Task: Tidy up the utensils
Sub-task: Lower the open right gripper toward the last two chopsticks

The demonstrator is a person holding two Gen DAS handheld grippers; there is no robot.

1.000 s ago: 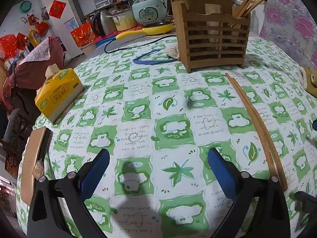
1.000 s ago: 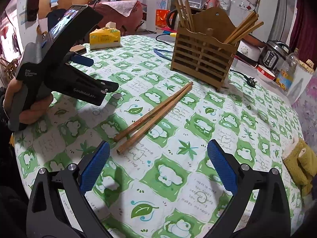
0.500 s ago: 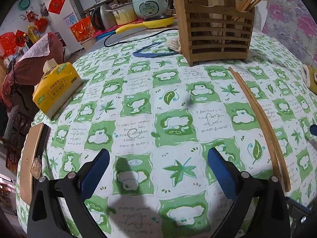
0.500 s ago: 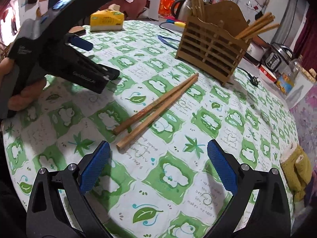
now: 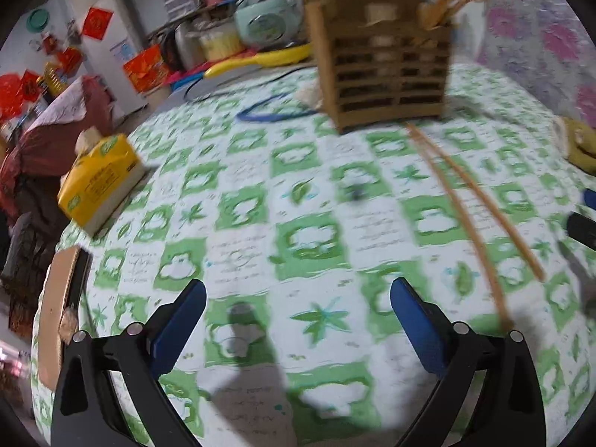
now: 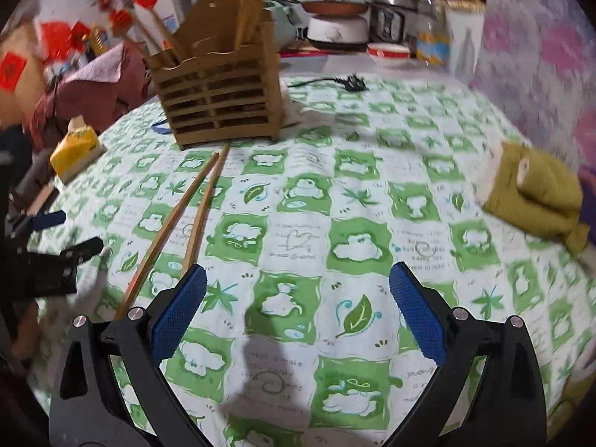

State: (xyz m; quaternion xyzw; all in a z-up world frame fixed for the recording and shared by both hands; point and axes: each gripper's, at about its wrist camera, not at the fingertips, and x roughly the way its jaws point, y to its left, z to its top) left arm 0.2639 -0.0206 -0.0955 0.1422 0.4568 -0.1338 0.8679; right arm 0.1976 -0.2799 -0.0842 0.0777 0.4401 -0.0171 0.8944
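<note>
Two wooden chopsticks lie side by side on the green-and-white tablecloth, running from my right gripper's left finger toward the slatted wooden utensil holder. In the left wrist view the same chopsticks lie to the right, splayed apart at their near ends, below the holder, which has more chopsticks standing in it. My left gripper is open over bare cloth. My right gripper is open too, with the chopsticks' near ends just left of its left pad. Nothing is held.
A yellow tissue pack sits at the table's left edge. A folded mustard cloth lies at the right. A black cable with plug and a blue cord lie by the holder. Kitchen appliances stand behind the table.
The right gripper has swung right, so the chopsticks now sit at its left finger instead of ahead. The left view has shifted and blurred, and the chopsticks' near ends have spread apart.
</note>
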